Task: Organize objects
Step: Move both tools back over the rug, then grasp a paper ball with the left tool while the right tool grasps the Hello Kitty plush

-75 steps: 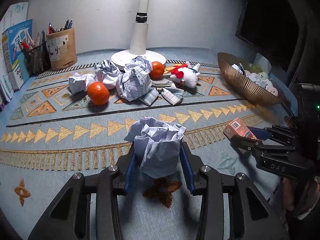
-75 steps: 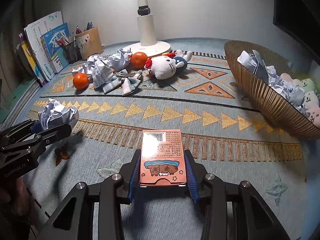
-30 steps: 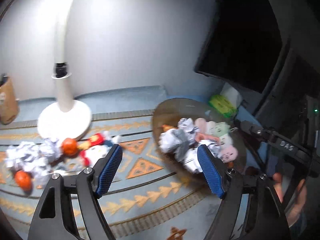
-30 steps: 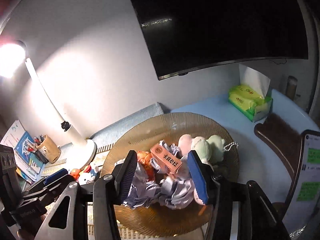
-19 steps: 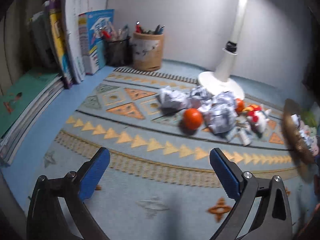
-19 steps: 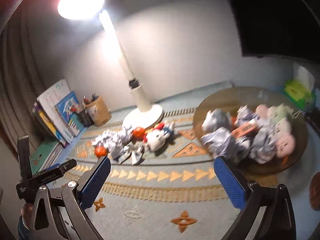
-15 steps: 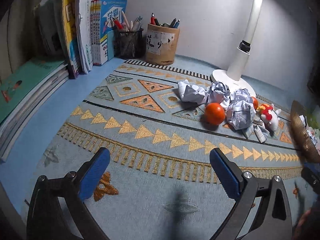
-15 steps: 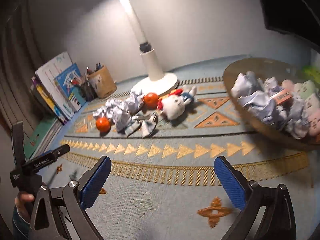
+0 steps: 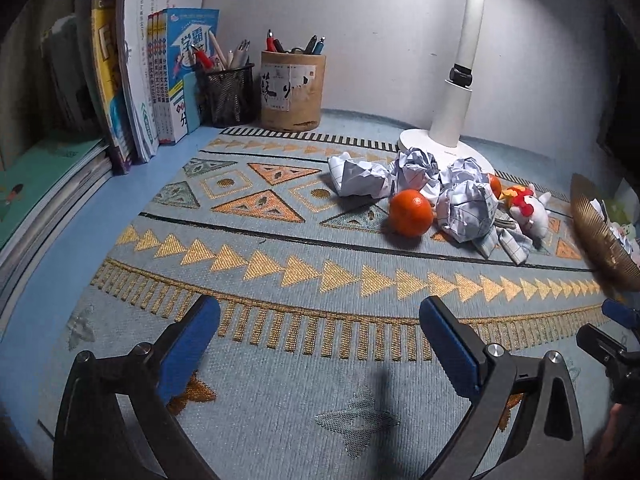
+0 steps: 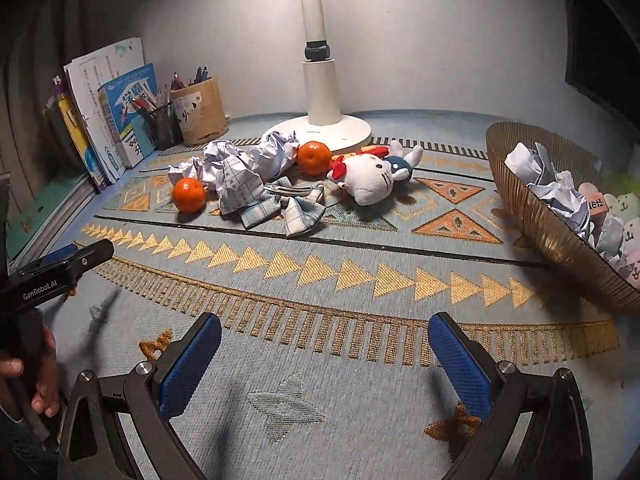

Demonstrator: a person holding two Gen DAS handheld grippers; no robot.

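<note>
Right wrist: gold bowl (image 10: 532, 216) holds crumpled papers (image 10: 544, 176) and plush toys (image 10: 628, 236).

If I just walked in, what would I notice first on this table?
Probably the messy heap in the middle of the patterned mat: crumpled paper balls, two bright oranges and a white plush cat toy lying in front of the white lamp base. Next, the gold ribbed bowl on the right, already filled with paper and small plush toys.

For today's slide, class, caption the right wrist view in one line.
Open right gripper hovers over the mat, facing oranges, crumpled paper and plush; bowl right.
</note>
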